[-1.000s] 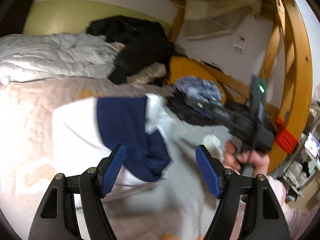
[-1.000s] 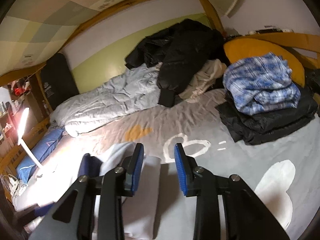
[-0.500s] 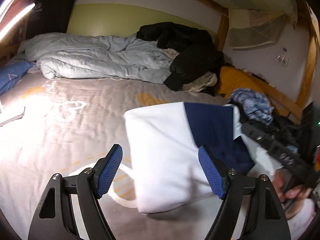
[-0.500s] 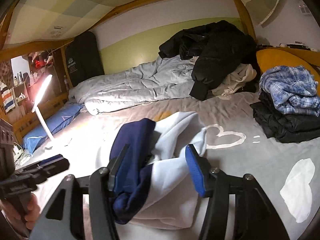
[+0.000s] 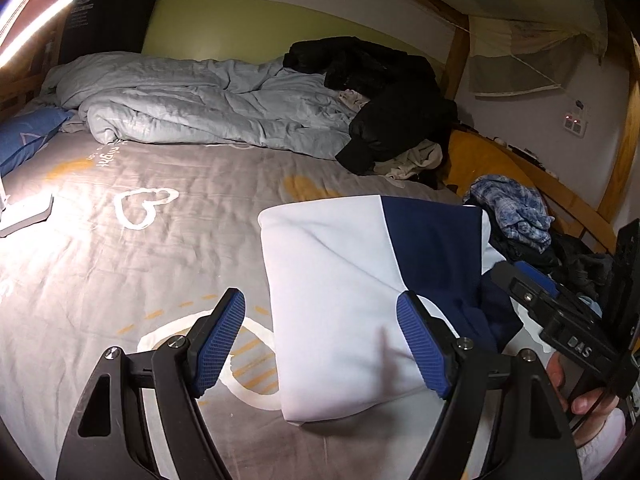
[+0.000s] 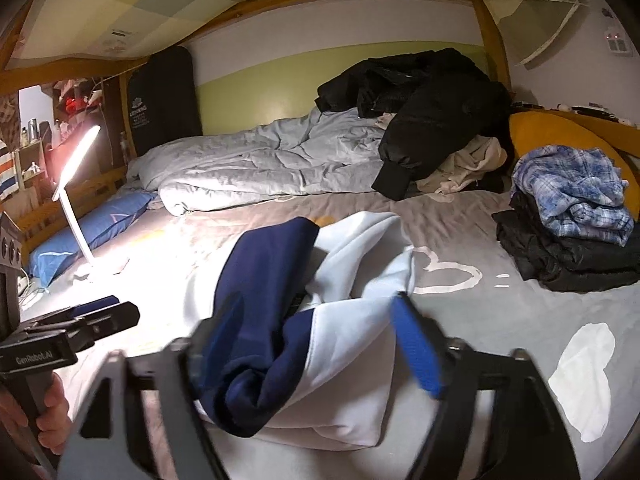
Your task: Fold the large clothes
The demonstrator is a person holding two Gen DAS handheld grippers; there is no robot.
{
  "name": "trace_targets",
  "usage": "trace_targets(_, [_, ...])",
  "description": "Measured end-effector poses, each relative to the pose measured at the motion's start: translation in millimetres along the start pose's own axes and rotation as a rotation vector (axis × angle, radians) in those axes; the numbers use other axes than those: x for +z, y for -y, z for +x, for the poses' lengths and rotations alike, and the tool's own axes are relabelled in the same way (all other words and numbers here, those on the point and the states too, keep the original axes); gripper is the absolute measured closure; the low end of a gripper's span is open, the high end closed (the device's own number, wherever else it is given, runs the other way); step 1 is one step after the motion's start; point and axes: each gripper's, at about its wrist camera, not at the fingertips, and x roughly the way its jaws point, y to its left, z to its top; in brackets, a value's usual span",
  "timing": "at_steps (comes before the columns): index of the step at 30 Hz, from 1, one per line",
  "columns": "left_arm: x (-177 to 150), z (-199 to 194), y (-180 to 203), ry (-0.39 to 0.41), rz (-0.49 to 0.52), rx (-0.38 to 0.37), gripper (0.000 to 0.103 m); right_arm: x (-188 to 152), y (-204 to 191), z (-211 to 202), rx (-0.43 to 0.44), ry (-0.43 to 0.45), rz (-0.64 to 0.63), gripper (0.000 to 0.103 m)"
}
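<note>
Sweatshirt (image 5: 340, 280) — clothes stack (image 6: 568, 216) nearby

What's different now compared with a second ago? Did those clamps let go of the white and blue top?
The right gripper has just been opening; its jaws now stand wide around the folded white and navy top without pinching it. The left gripper stayed open. Quilt, black jackets and folded pile are unchanged.

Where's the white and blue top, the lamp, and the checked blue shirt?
white and blue top (image 5: 340, 280): left wrist view, on its white folded front.
lamp (image 6: 76, 160): right wrist view, on its glowing head.
checked blue shirt (image 6: 572, 192): right wrist view, on the crumpled middle, on top of the dark pile.
</note>
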Motion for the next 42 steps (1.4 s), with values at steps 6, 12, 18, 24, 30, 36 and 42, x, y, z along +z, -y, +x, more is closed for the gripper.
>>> trace_targets(6, [-3.0, 6.4, -1.4, -0.011, -0.010, 0.026, 0.018, -4.4, 0.8, 8.8, 0.038, -0.048, 0.034, 0.000])
trace_targets(12, [-4.0, 17.6, -12.0, -0.032, -0.044, 0.044, 0.003, -16.3, 6.2, 42.4, 0.065, -0.175, 0.081, 0.000])
trace_targets(18, [-15.8, 64.7, -44.5, -0.187, -0.286, -0.174, 0.001, -24.9, 55.0, 75.4, 0.199, -0.315, 0.364, 0.000])
trace_targets(24, [-41.4, 109.1, -59.4, -0.275, -0.486, -0.378, 0.000, -51.6, 84.7, 109.6, 0.388, -0.443, 0.532, 0.007])
trace_targets(30, [-27.7, 94.2, -38.6, -0.196, -0.360, -0.351, 0.045, -42.4, 82.8, 96.0, 0.395, -0.337, 0.495, 0.047])
trace_targets(36, [20.1, 61.7, 12.2, -0.097, -0.184, -0.361, 0.050, -0.6, 88.6, 57.5, 0.396, -0.252, 0.442, 0.051])
trace_targets(42, [103.7, 67.6, 108.9, -0.008, -0.070, -0.515, 0.050, 82.6, 137.9, -9.3, 0.302, -0.096, 0.382, 0.051])
